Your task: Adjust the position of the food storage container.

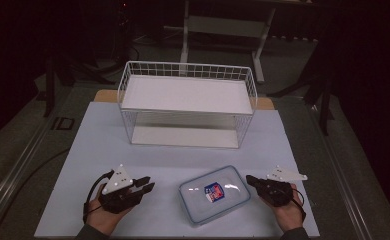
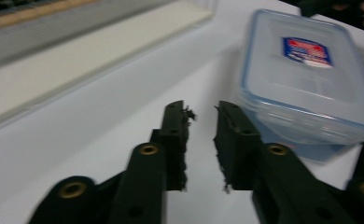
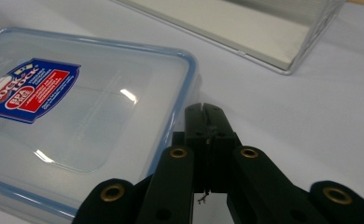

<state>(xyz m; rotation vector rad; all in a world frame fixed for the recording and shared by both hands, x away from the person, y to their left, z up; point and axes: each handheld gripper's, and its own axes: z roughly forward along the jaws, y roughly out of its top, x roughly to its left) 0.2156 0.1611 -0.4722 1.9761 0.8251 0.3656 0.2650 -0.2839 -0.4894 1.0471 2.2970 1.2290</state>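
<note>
left hand-held gripper [image 1: 145, 185] released, right hand-held gripper [image 1: 250, 180] clenched empty, both level flanking the container [image 1: 214, 194].

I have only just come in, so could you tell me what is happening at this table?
A person holds a left gripper and a right gripper on either side of a lidded plastic box lying flat on the white table. Neither holds it: the right jaws are shut beside its edge, the left slightly apart. A wire shelf stands behind.

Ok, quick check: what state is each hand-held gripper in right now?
Left hand-held gripper: open by a narrow gap, holding nothing, beside the container.
Right hand-held gripper: shut, holding nothing.
</note>
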